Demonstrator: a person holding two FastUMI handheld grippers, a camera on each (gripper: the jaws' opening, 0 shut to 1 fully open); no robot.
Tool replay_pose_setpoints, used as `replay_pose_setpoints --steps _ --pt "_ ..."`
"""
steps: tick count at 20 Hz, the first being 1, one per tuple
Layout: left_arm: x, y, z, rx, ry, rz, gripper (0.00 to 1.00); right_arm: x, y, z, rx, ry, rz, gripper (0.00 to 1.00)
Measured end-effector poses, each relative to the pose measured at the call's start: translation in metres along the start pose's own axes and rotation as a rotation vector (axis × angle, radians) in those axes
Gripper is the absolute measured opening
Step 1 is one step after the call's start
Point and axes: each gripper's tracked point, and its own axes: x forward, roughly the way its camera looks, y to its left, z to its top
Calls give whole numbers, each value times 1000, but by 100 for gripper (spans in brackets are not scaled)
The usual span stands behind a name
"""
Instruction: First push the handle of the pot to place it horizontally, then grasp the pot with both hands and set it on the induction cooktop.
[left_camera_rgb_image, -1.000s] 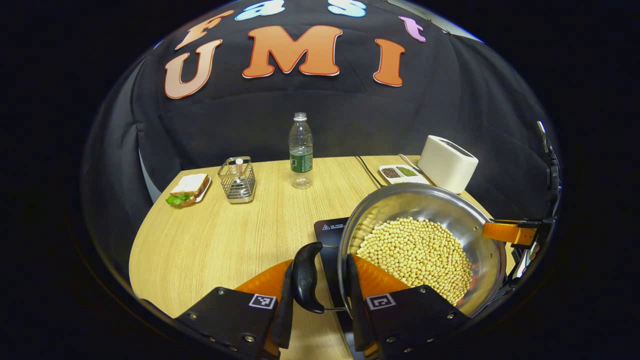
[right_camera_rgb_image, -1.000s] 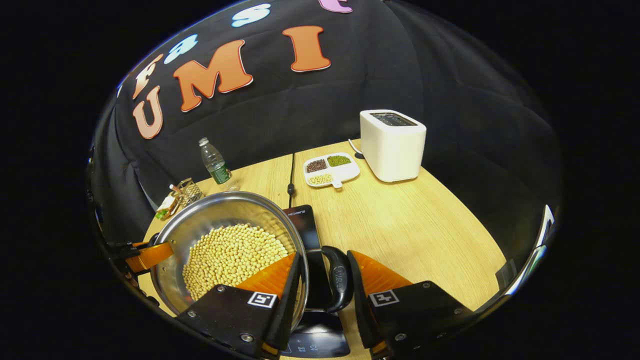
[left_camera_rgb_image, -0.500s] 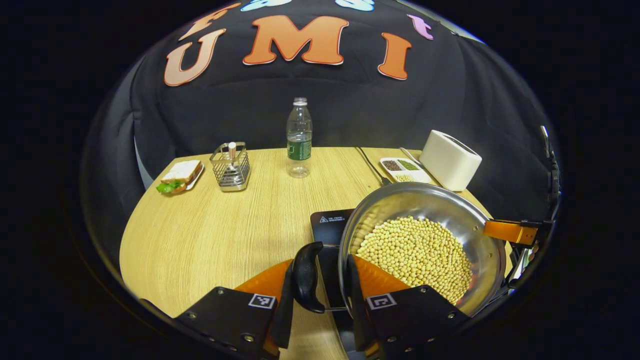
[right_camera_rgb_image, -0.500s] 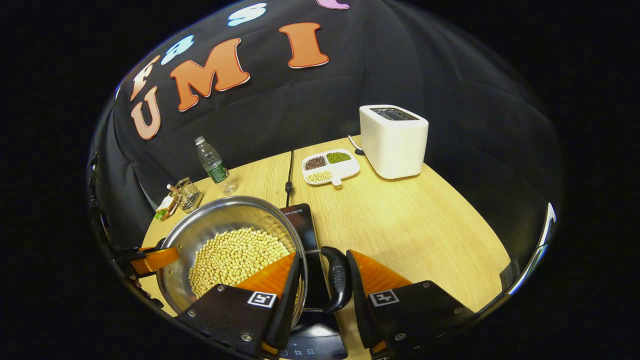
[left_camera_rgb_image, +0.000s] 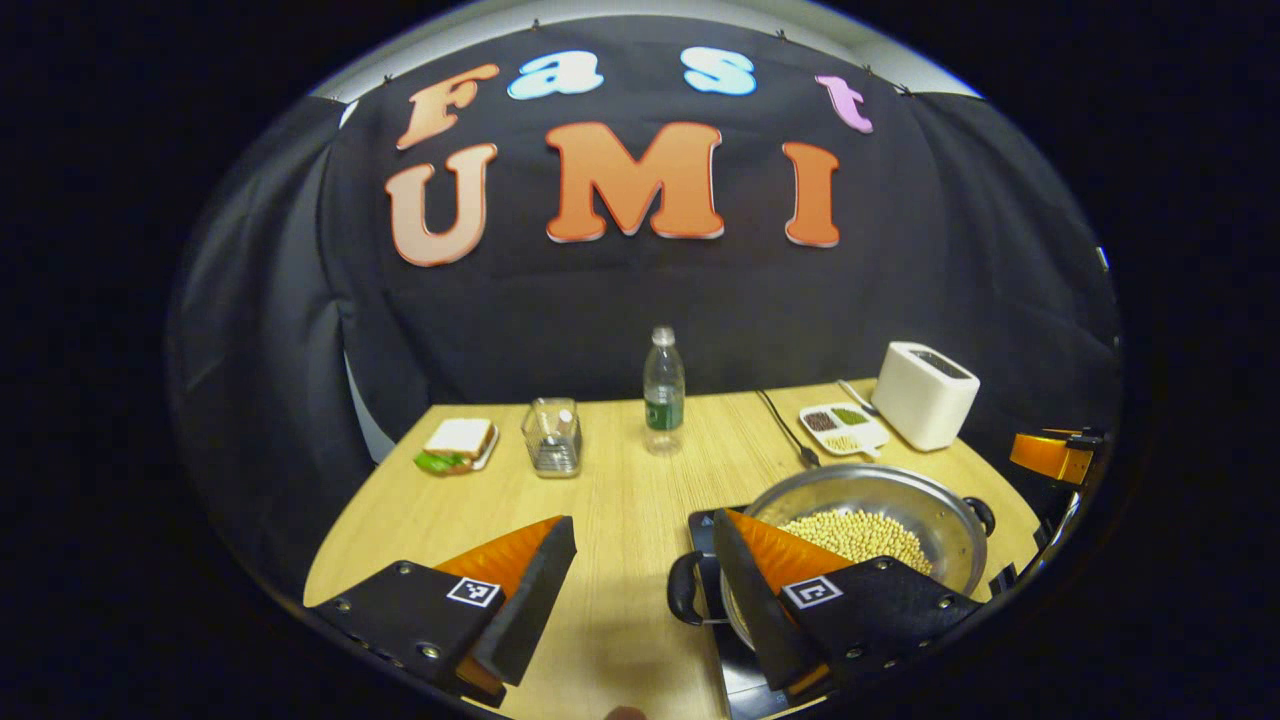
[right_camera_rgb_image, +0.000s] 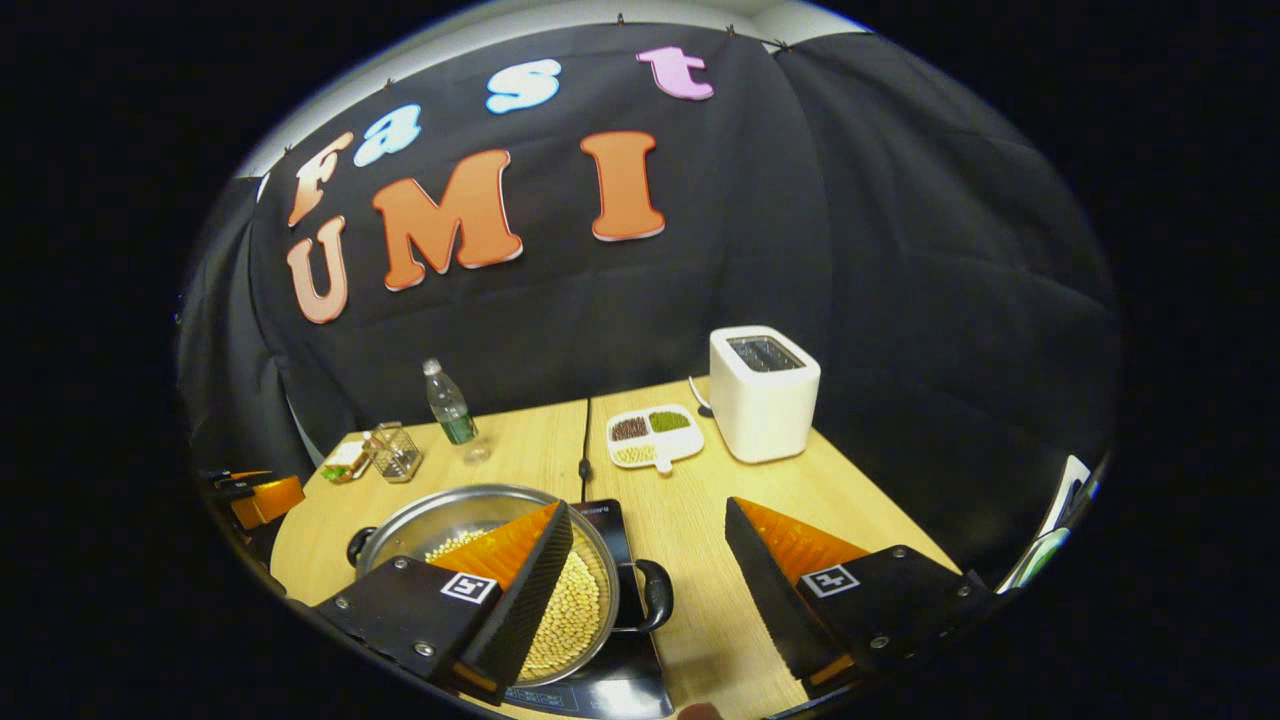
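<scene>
A steel pot (left_camera_rgb_image: 950, 520) full of pale beans sits on the black induction cooktop (left_camera_rgb_image: 742, 682), its two black handles (left_camera_rgb_image: 683, 590) pointing left and right. My left gripper (left_camera_rgb_image: 643, 520) is open, raised above and back from the pot's left handle, holding nothing. In the right gripper view the same pot (right_camera_rgb_image: 440, 520) rests on the cooktop (right_camera_rgb_image: 612, 516), and my right gripper (right_camera_rgb_image: 645, 510) is open above the right handle (right_camera_rgb_image: 655, 596), clear of it. The other gripper shows at the edge of each view: the right one (left_camera_rgb_image: 1048, 455) and the left one (right_camera_rgb_image: 262, 497).
On the wooden table (left_camera_rgb_image: 610, 500) stand a water bottle (left_camera_rgb_image: 663, 390), a wire holder (left_camera_rgb_image: 552, 437), a sandwich on a plate (left_camera_rgb_image: 456, 444), a white toaster (left_camera_rgb_image: 925, 395) and a divided dish of grains (left_camera_rgb_image: 842, 425). A black cable (right_camera_rgb_image: 585, 440) runs back from the cooktop.
Both grippers let go of the pot's handles, opened wide and drew up and back. The pot now rests on the cooktop.
</scene>
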Motion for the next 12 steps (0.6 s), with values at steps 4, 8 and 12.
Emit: replay_pose_setpoints --steps 4,8,12 --pt "-72 40 83 -5 -182 63 86 -63 9 58 -28 -146 41 95" --pt "-156 77 140 74 -371 177 87 -130 16 115 -32 -288 90 100" --pt "-204 77 149 104 -450 194 87 -177 14 148 -37 -397 87 95"
